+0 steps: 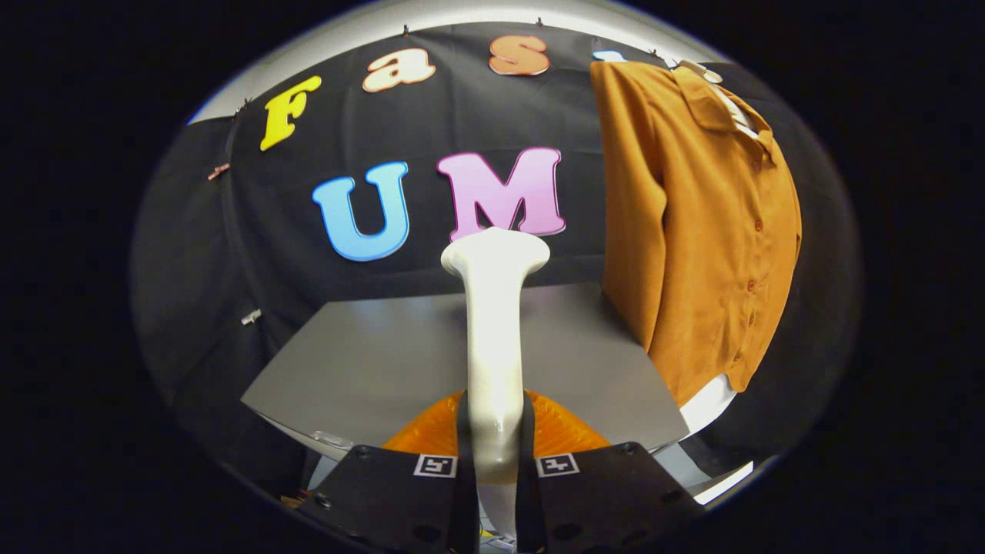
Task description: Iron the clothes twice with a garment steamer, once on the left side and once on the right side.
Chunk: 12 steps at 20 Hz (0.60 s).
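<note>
A white garment steamer (494,323) stands upright between my fingers, and my gripper (495,431) is shut on its handle. Its flared head rises ahead of the fingers, and its orange water tank (431,435) bulges out low behind them on both sides. A mustard-brown button shirt (696,223) hangs on a hanger to the right of the steamer, against the black cloth wall, collar up and hem near the table's right side. The steamer head is apart from the shirt, left of its sleeve.
A grey table top (369,362) lies beyond the fingers, under the steamer. A white edge (712,400) shows below the shirt's hem. Small clips (251,316) pin the cloth wall at the left.
</note>
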### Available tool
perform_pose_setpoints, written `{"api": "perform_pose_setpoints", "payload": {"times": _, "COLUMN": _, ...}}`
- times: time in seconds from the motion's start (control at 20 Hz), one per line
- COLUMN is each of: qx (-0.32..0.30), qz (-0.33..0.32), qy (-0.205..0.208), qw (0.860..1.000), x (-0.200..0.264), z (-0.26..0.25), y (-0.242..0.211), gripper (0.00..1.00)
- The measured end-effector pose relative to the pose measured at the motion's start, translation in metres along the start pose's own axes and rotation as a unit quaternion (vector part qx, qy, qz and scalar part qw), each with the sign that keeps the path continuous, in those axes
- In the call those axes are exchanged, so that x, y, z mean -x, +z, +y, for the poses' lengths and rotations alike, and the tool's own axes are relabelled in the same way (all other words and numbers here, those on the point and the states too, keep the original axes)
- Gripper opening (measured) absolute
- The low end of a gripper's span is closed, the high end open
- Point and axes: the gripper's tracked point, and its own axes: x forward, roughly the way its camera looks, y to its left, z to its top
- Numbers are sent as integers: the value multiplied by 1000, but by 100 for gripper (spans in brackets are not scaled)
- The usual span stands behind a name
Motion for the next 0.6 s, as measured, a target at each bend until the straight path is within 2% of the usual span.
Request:
{"api": "perform_pose_setpoints", "payload": {"times": 0.25, "qx": 0, "qz": -132, "qy": 28, "qw": 991, "x": 68, "z": -25, "y": 80, "gripper": 22}}
{"api": "perform_pose_setpoints", "payload": {"times": 0.6, "qx": 27, "qz": -288, "qy": 40, "qw": 956, "x": 161, "z": -90, "y": 164, "gripper": 22}}
